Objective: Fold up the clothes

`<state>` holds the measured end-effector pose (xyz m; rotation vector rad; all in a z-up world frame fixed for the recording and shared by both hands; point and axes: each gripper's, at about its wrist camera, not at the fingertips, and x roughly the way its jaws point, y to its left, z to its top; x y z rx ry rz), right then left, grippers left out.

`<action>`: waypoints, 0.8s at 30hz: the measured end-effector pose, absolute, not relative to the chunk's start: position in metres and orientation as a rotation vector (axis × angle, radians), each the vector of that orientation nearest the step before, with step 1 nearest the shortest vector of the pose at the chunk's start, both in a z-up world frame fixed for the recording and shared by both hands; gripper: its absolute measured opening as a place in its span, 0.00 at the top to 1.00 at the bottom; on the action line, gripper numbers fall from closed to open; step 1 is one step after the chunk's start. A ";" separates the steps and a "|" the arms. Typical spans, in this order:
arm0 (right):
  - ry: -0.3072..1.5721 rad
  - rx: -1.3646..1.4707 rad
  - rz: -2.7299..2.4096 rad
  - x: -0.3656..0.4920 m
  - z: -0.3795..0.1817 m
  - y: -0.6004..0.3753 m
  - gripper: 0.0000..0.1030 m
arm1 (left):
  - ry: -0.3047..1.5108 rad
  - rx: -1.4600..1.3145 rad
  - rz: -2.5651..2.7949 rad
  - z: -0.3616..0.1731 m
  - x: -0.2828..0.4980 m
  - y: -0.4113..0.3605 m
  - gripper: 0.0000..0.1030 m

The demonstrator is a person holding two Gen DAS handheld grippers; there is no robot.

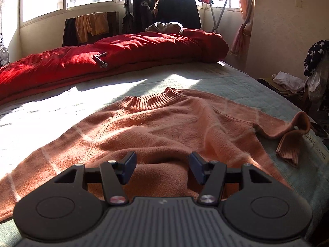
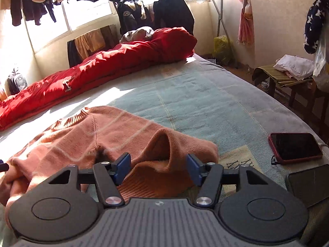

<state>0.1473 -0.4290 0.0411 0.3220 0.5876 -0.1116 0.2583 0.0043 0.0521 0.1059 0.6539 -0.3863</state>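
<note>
A salmon-pink knitted sweater (image 1: 156, 127) lies front up on the pale green bed cover (image 1: 226, 86), its ribbed collar pointing away from me. My left gripper (image 1: 162, 165) hovers open over the bunched lower body; fabric lies under the gap and the pads do not press on it. The sweater's right sleeve (image 1: 287, 131) curls up in a loop, and its ribbed cuff (image 1: 287, 152) rests on the cover. In the right wrist view the sweater (image 2: 107, 138) fills the left half. My right gripper (image 2: 159, 168) is open just above that cuff (image 2: 152, 181), holding nothing.
A rolled red duvet (image 1: 115, 55) runs along the far side of the bed, with a metal tool (image 1: 100, 58) on it. A red-cased phone (image 2: 295, 147) and a dark flat device (image 2: 308, 185) lie at the bed's right edge. A stool with folded cloth (image 2: 287, 72) stands beyond.
</note>
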 end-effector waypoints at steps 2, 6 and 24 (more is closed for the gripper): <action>0.544 0.413 -0.152 0.149 0.039 -0.448 0.30 | 0.648 0.106 -0.390 0.054 0.258 0.001 0.44; 0.501 0.551 -0.230 0.173 0.024 -0.486 0.30 | 0.650 0.113 -0.372 0.056 0.255 -0.001 0.43; 0.825 0.328 -0.071 0.247 -0.038 -0.459 0.49 | 0.682 0.129 -0.319 0.051 0.255 -0.006 0.43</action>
